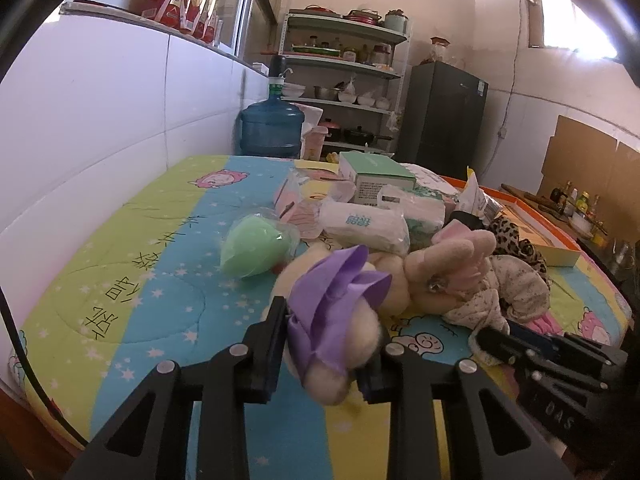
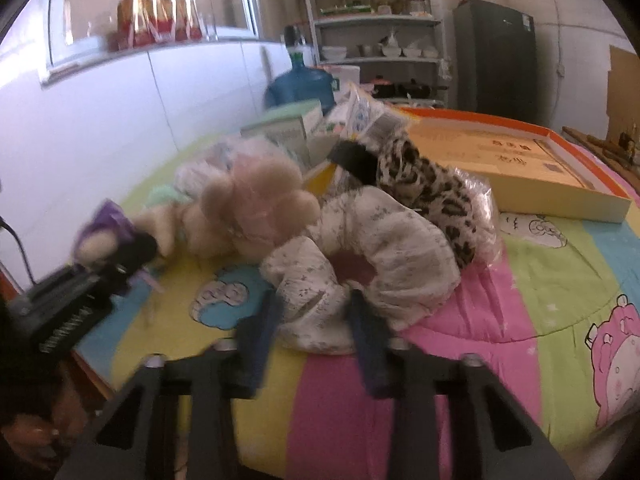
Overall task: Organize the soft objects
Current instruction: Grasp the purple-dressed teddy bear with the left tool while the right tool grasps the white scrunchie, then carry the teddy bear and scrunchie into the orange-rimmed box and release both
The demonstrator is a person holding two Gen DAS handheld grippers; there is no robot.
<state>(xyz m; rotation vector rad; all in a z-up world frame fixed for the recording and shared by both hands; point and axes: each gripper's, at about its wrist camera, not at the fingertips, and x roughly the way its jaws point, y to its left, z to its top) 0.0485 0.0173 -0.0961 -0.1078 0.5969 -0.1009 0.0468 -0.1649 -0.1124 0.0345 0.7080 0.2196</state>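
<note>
My left gripper (image 1: 328, 344) is shut on a cream plush toy with a purple ribbon (image 1: 336, 312), which lies on the colourful quilt (image 1: 140, 280). It shows at the left of the right wrist view (image 2: 104, 236). My right gripper (image 2: 316, 320) is shut on a white floral scrunchie (image 2: 360, 248), also seen in the left wrist view (image 1: 508, 284). A pink fluffy plush (image 2: 256, 204) lies between them, and a leopard-print scrunchie in plastic (image 2: 436, 184) lies behind the white one. A green soft item in plastic (image 1: 256, 248) lies to the left.
Tissue packs (image 1: 364, 228) and a green-and-white box (image 1: 376, 176) lie behind the toys. An orange-rimmed flat box (image 2: 520, 152) sits at the right. A blue water jug (image 1: 272, 128), shelves (image 1: 344, 80) and a dark fridge (image 1: 444, 120) stand beyond the quilt. A white wall (image 1: 100, 120) runs along the left.
</note>
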